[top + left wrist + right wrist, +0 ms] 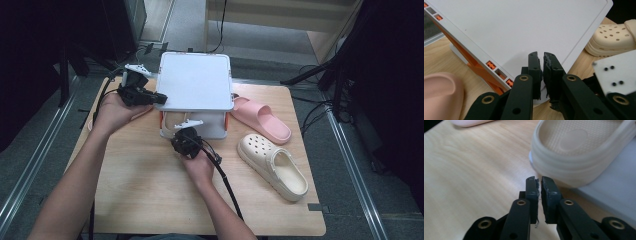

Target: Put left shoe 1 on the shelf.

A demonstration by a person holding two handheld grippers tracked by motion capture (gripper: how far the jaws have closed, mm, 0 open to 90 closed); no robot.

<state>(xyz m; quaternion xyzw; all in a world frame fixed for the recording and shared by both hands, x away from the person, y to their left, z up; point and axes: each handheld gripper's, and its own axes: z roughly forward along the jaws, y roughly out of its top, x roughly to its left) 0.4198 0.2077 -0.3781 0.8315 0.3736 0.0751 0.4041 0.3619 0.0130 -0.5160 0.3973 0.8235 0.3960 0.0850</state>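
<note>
A person works at a light wooden table (150, 190) with a gripper in each hand, and the job looks like stowing footwear in a small white shoe rack (195, 80) with orange side braces standing at the far middle of the table. The left gripper (156, 98) rests at the left edge of the rack's top shelf; in the left gripper view its jaws stand over the white shelf (524, 30) with just a sliver of gap and nothing between them, so it seems placed there to steady the rack rather than to grasp. The right gripper (181, 134) points into the lower shelf at the front, where a cream clog (584, 150) sits on the grey-white board, heel end toward the jaws. Those jaws are barely parted too, clear of the rim, holding nothing; I judge the shoe as set down and let go. 2 more shoes wait on the table to the right of the rack: a pink slide (262, 119) just beside it, and the matching cream clog (272, 165) nearer the person. Another pink slide (441, 95) lies left of the rack, close under the left gripper.
</note>
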